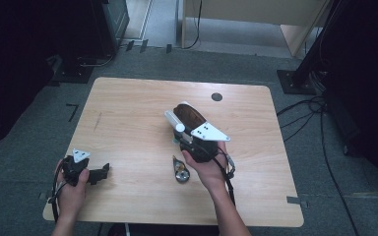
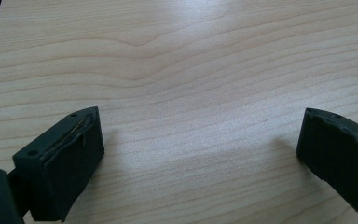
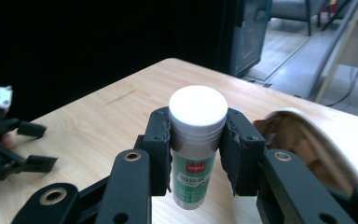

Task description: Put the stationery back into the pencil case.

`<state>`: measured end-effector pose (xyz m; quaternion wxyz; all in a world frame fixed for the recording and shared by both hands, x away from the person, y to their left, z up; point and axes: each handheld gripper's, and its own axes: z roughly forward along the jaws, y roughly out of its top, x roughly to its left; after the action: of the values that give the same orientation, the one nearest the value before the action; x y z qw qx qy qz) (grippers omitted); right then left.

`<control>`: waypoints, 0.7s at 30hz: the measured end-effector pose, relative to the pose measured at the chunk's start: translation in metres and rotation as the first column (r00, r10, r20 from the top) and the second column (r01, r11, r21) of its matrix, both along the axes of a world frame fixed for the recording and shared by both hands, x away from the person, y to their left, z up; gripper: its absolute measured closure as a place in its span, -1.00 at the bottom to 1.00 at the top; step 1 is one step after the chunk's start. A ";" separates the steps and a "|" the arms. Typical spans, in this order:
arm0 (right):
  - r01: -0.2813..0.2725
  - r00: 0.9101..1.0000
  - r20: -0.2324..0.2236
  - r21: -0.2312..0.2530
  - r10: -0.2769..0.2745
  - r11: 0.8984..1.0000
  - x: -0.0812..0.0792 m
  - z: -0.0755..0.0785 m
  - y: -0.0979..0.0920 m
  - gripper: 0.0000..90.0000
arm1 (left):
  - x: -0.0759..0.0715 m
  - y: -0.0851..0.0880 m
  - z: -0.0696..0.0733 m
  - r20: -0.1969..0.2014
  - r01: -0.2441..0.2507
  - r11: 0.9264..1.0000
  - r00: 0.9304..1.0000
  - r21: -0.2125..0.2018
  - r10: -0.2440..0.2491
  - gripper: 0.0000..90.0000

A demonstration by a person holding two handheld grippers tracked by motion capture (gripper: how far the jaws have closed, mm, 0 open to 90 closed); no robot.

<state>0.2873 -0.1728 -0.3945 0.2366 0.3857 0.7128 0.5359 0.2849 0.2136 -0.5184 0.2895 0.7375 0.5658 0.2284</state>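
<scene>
A glue stick with a white cap and green label is clamped between the jaws of my right gripper, held above the table. In the high view the right gripper hovers over the table's middle, and the glue stick slants beside an open brown case with a pale rim. That case lies just right of the jaws. My left gripper rests near the front left of the wooden table. Its jaws stand wide apart over bare wood.
A small dark and silver object lies on the table just in front of the right hand. A dark round plug sits near the far edge. Cables trail on the floor to the right. The left gripper shows far left in the right gripper view.
</scene>
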 end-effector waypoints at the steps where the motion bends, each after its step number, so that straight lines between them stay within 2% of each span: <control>1: 0.007 1.000 0.001 0.001 -0.007 1.000 0.000 0.001 -0.003 0.46 | 0.000 0.000 0.000 0.000 0.000 1.000 1.000 0.000 0.000 -0.99; 13: 0.101 0.994 0.033 0.028 -0.102 0.994 0.003 0.015 -0.041 0.46 | 0.000 0.000 0.000 0.000 0.000 1.000 1.000 0.001 0.000 -0.99; 21: 0.164 0.986 0.038 -0.004 -0.164 0.986 0.010 0.010 -0.057 0.46 | 0.000 0.000 0.000 0.001 -0.001 1.000 1.000 0.000 0.001 -0.99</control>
<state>0.2971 -0.2301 -0.3845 0.2945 0.4322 0.6760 0.5192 0.2849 0.2136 -0.5185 0.2898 0.7371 0.5659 0.2289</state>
